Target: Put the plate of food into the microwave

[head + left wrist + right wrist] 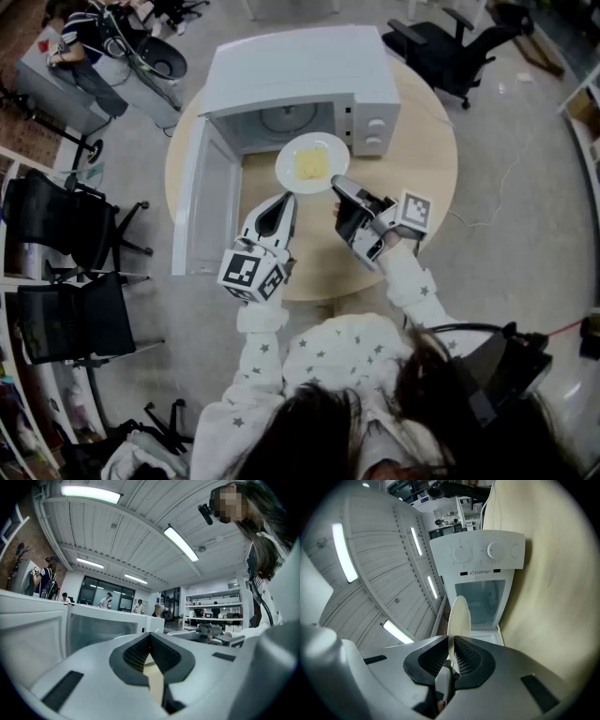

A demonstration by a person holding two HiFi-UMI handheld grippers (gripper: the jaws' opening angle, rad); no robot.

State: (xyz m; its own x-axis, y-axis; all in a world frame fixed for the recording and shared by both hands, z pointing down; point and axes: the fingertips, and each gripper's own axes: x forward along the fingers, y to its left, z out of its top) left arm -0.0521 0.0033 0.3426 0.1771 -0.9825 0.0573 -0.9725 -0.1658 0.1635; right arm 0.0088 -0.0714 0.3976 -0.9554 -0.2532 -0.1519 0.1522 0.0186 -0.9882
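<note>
A white plate carrying yellow food sits at the mouth of the open white microwave on the round wooden table. My right gripper is shut on the plate's near right rim. In the right gripper view the plate stands edge-on between the jaws of that gripper, with the microwave and its cavity behind it. My left gripper lies just short of the plate's near left edge. Its jaws meet at the tips, and nothing shows between them.
The microwave door swings out to the left, reaching the table's left edge. Black office chairs stand left of the table and another chair at the back right. A person sits at a desk far left.
</note>
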